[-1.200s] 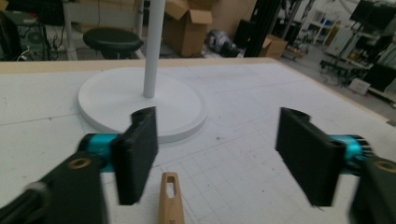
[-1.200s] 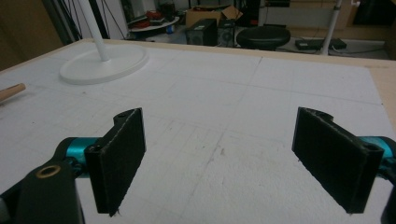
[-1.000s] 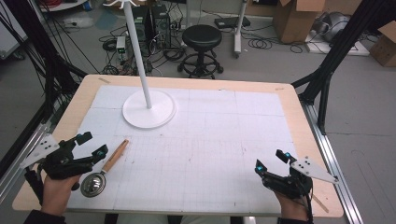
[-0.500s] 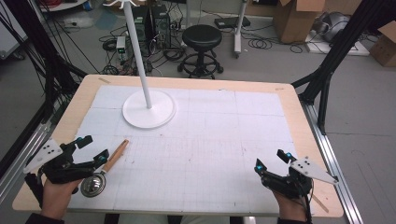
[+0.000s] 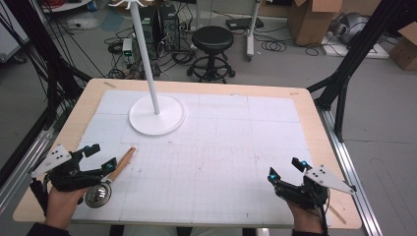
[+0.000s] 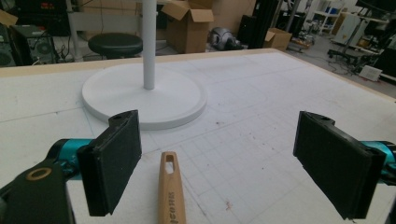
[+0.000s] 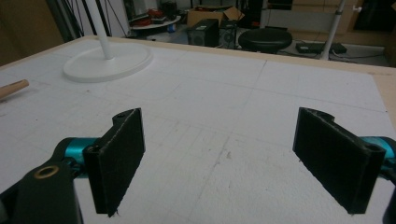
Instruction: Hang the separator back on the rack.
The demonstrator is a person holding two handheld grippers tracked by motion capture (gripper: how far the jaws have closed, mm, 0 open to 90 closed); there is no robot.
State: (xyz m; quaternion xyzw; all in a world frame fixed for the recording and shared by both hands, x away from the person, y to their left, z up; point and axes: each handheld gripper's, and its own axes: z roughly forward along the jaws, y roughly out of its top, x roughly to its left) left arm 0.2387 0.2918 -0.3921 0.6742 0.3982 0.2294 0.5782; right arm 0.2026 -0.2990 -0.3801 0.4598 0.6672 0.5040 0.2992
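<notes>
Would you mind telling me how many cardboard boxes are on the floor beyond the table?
3, possibly more hidden: an open box behind the table's far right, another box at the right edge of the high view, and a small box farther back in the left gripper view.

Even, diffuse overhead light, moderately bright; the white desk (image 5: 221,142) surface reads clean with no blown glare, and shadows are soft, just a faint one round the white stand base (image 5: 157,114) and under the left gripper (image 5: 101,158). High view is soft and low-res overall, with dim dark corners at upper left. Both gripper views: near jaws slightly soft and dark with little surface detail, background clutter blurred, the wooden handle (image 6: 171,196) is fuzzy at the bottom edge.
</notes>
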